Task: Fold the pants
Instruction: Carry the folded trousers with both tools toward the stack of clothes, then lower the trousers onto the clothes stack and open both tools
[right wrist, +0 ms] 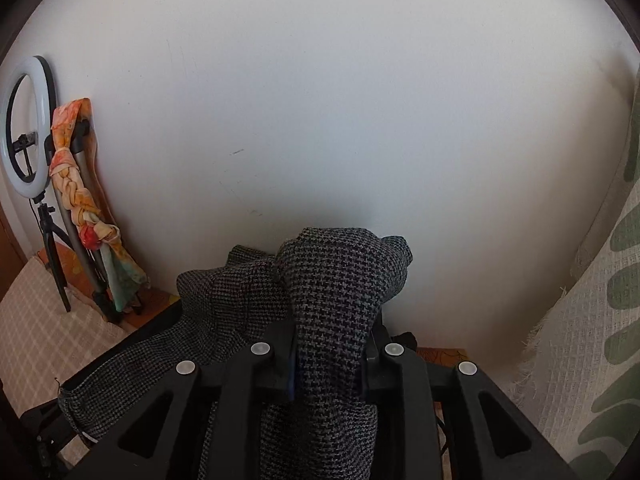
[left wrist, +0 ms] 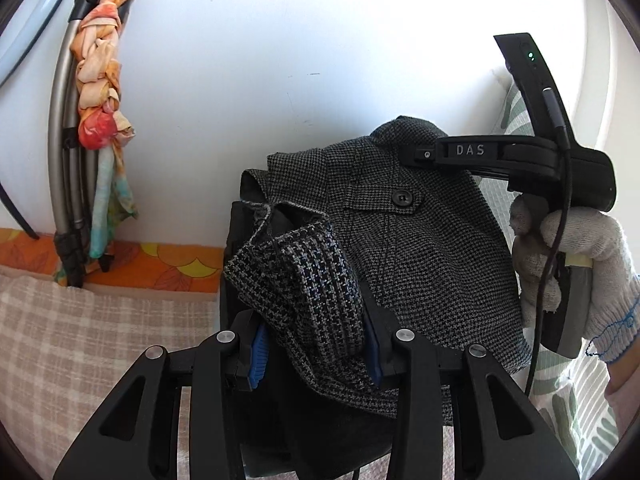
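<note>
The pants are grey houndstooth wool with a black button on a pocket flap. They hang lifted in front of a white wall. My left gripper is shut on a bunched fold of the pants between its blue pads. My right gripper is shut on another bunch of the pants, which rises above its fingers. In the left wrist view the right gripper's black body shows at the right, held by a white-gloved hand, touching the pants' top edge.
A bed with a beige checked cover lies at the lower left. A folded stand wrapped in an orange scarf leans on the wall. A ring light on a tripod stands left. A green-leaf curtain hangs right.
</note>
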`<control>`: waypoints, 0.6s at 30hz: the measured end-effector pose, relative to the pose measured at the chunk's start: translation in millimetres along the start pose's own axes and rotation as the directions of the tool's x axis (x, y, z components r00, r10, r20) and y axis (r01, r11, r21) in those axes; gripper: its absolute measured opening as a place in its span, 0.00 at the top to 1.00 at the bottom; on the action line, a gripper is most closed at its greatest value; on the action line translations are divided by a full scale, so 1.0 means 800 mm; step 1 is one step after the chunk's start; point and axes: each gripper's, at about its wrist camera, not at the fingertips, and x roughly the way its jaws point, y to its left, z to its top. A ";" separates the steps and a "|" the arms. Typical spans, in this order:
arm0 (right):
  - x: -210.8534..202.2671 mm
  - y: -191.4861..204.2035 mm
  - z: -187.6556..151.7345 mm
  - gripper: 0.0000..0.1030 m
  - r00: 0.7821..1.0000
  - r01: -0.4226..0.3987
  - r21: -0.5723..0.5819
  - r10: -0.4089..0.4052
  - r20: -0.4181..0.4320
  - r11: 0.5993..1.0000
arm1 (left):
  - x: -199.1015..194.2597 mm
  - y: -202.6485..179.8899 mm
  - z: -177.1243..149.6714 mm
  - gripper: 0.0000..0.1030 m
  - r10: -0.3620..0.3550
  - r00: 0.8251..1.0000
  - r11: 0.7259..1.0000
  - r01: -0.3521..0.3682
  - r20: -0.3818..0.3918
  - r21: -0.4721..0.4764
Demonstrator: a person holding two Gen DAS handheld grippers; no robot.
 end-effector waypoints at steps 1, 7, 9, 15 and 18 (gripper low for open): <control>0.008 -0.005 -0.004 0.74 1.000 0.013 0.017 -0.013 -0.014 1.000 | 0.000 -0.001 -0.001 0.63 -0.004 1.000 1.000 0.004 -0.005 0.002; 0.030 -0.017 -0.012 0.49 0.990 0.121 0.048 -0.117 -0.084 0.991 | -0.001 -0.001 0.007 0.55 -0.028 0.999 1.000 0.028 -0.042 0.010; 0.025 -0.020 -0.011 0.42 0.985 0.161 0.068 -0.155 -0.076 0.985 | -0.002 0.000 0.009 0.53 -0.027 0.998 1.000 0.027 -0.049 0.003; 0.004 -0.030 -0.014 0.40 0.971 0.237 0.099 -0.232 -0.067 0.966 | -0.005 0.006 0.010 0.45 -0.001 0.996 1.000 0.002 -0.087 0.007; -0.013 -0.031 -0.021 0.40 0.973 0.230 0.113 -0.225 -0.059 0.967 | -0.020 0.000 0.010 0.44 0.015 0.997 0.999 -0.012 -0.077 0.042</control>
